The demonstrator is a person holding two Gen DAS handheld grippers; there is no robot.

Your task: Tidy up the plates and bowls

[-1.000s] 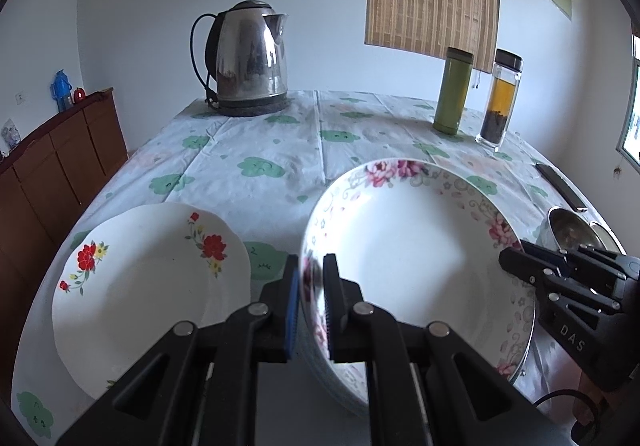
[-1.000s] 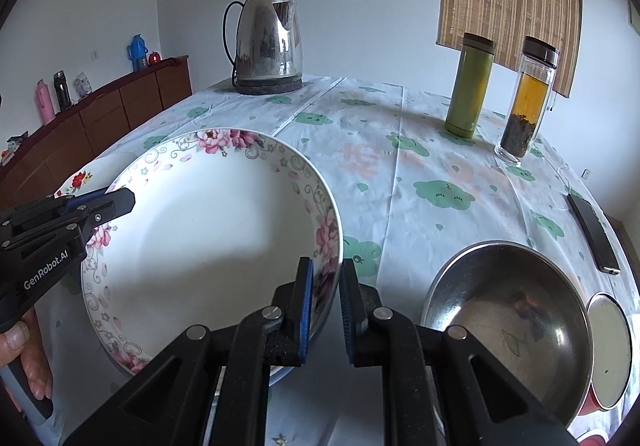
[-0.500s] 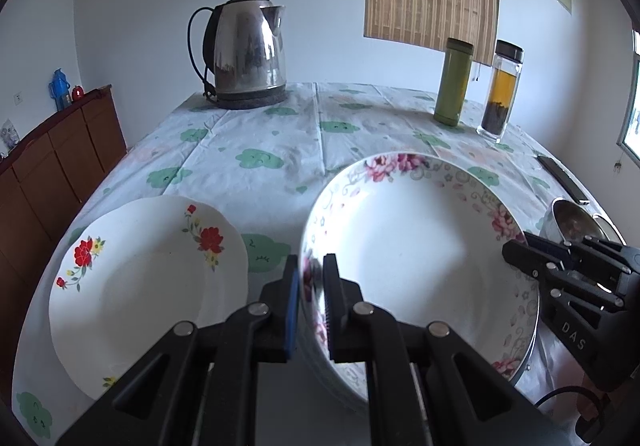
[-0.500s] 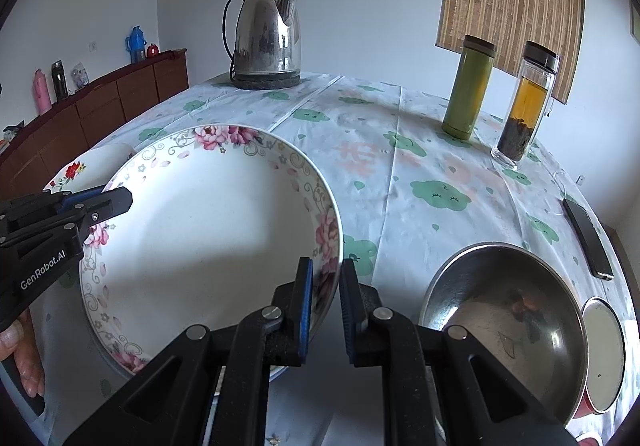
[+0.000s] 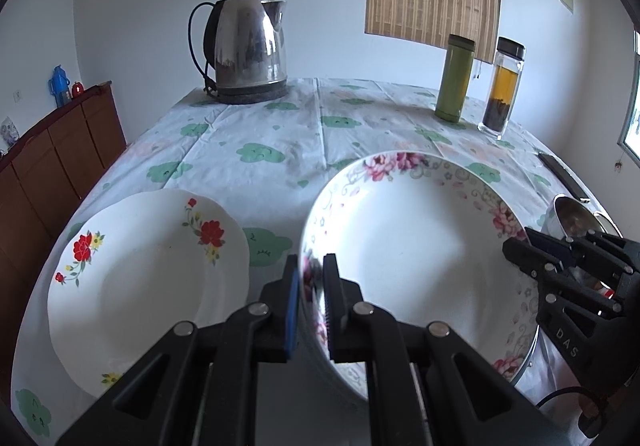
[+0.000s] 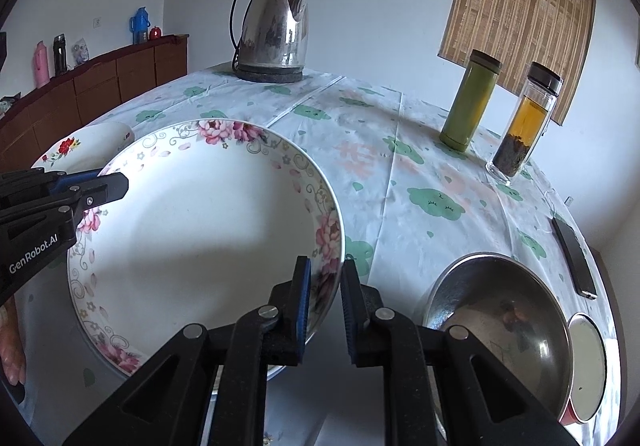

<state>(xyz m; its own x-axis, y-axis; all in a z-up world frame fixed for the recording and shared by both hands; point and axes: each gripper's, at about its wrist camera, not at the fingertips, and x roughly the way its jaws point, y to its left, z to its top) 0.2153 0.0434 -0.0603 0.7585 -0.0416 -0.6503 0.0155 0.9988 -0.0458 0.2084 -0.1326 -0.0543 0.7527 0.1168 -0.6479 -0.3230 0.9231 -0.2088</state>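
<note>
Open tablecloth (image 5: 280,134) is lying free down the middle, between the kettle (image 5: 248,46) at the far edge and the dishes near the front. A green flask (image 6: 468,102) and tea bottle (image 6: 524,126) are standing close together, blocking the far right. The pink-flowered bowl (image 6: 192,230) is filling the near centre, with the red-flowered plate (image 5: 144,286) just left of it, a narrow strip of cloth between. A steel bowl (image 6: 500,318) and probably a lid (image 6: 588,358) are crowding the near right, a phone (image 6: 576,258) lying beyond.
</note>
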